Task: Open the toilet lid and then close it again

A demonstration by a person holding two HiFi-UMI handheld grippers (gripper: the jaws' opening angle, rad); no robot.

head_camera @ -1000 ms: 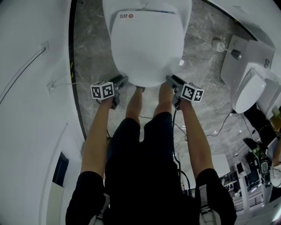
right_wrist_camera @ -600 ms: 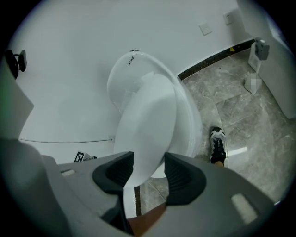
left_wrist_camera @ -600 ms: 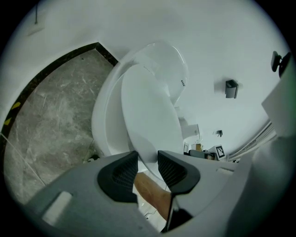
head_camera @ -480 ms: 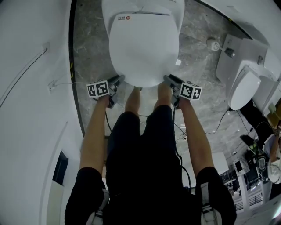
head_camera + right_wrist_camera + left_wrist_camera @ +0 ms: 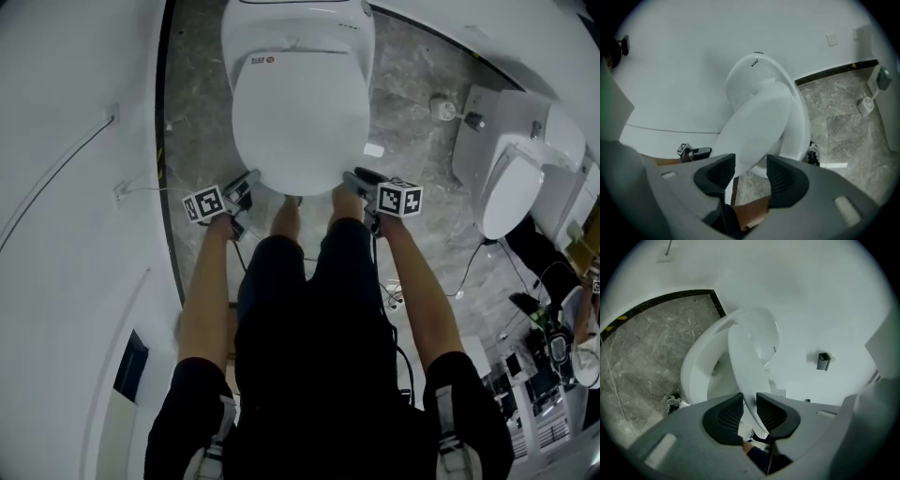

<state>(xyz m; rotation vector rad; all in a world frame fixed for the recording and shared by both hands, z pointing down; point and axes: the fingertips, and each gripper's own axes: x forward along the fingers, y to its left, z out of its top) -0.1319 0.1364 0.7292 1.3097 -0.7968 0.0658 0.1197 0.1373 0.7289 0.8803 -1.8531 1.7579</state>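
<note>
The white toilet [image 5: 298, 23] stands in front of me on grey marble floor. Its lid [image 5: 300, 122] is tilted up off the seat [image 5: 701, 376], as both gripper views show. My left gripper [image 5: 251, 180] is at the lid's front left edge. The thin lid rim [image 5: 750, 357] runs between the left gripper's [image 5: 750, 411] closing jaws, and both pads are against it. My right gripper [image 5: 354, 178] is at the front right edge. The lid [image 5: 759, 126] fills the gap of the right gripper [image 5: 751, 171], whose jaws are closed on it.
A second toilet [image 5: 511, 192] stands at the right. A curved white wall with a cable [image 5: 56, 178] runs along the left. A white scrap [image 5: 373, 150] and a small fitting [image 5: 441, 106] lie on the floor. My legs and shoes [image 5: 672, 403] are right by the bowl.
Both grippers have risen with the front edge of the lid, which now stands off the seat. The left gripper's jaws have narrowed onto the rim.
</note>
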